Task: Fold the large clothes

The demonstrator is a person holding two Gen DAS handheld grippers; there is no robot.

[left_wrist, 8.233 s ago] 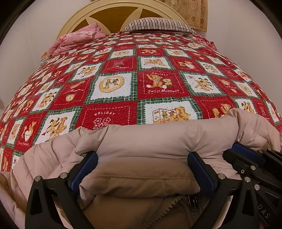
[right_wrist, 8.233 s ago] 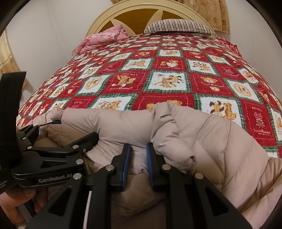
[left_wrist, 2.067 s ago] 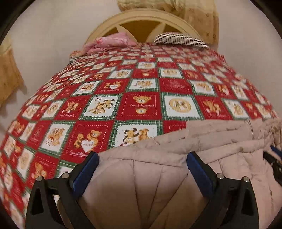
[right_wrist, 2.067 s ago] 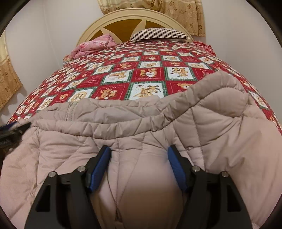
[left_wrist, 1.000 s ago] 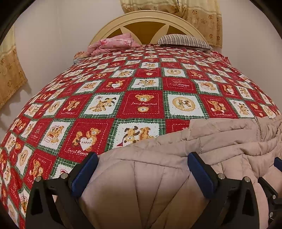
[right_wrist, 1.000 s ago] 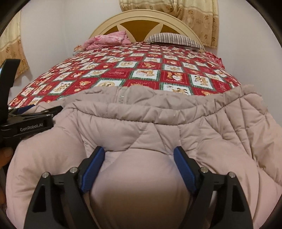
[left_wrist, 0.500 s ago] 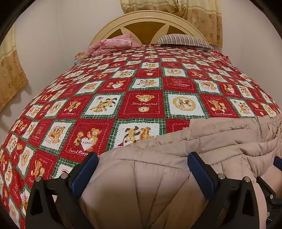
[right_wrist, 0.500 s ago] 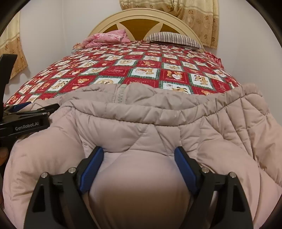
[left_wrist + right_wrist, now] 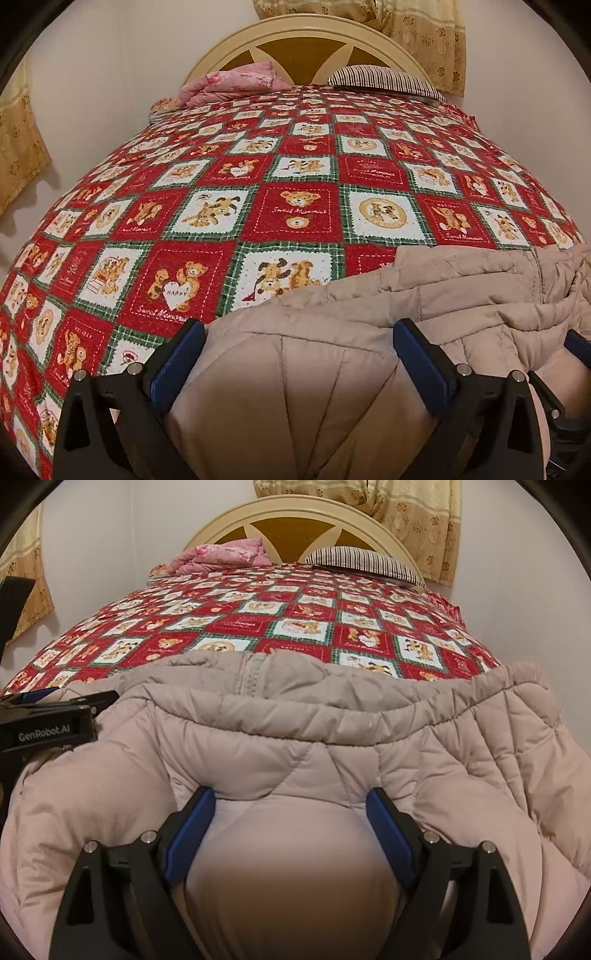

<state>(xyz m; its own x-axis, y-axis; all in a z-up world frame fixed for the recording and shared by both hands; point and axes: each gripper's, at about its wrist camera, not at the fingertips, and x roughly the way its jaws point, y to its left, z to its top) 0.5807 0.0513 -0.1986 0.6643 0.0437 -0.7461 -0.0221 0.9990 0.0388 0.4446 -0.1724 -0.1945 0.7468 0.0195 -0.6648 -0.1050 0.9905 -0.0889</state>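
From where I stand at the foot of the bed, the beige puffer coat (image 9: 303, 731) lies heaped across the near end of the teddy-bear quilt (image 9: 295, 214), its long axis running side to side, left to right across the bed rather than up toward the headboard (image 9: 306, 40). The zipper edge (image 9: 253, 675) sits on the far rim of the bundle, facing the striped pillow (image 9: 384, 81). On the left, the left hand-held gripper (image 9: 299, 354) stands with its jaws spread wide, padding bulging up between them but nothing pinched; it looks released. To the right, the right hand-held gripper (image 9: 291, 827) is likewise splayed apart over a swollen panel, pressing down but not clamping. My worry is the loft: this coat is springy and slick, so I judge that once the pressure lifts, the folded layers could puff up and slide open, undoing the fold. If either side closes on only the top shell, it may drag one layer and skew the stack. The right end, bunched and hanging near the bed's edge, could also slump off toward the floor and pull the rest with it.
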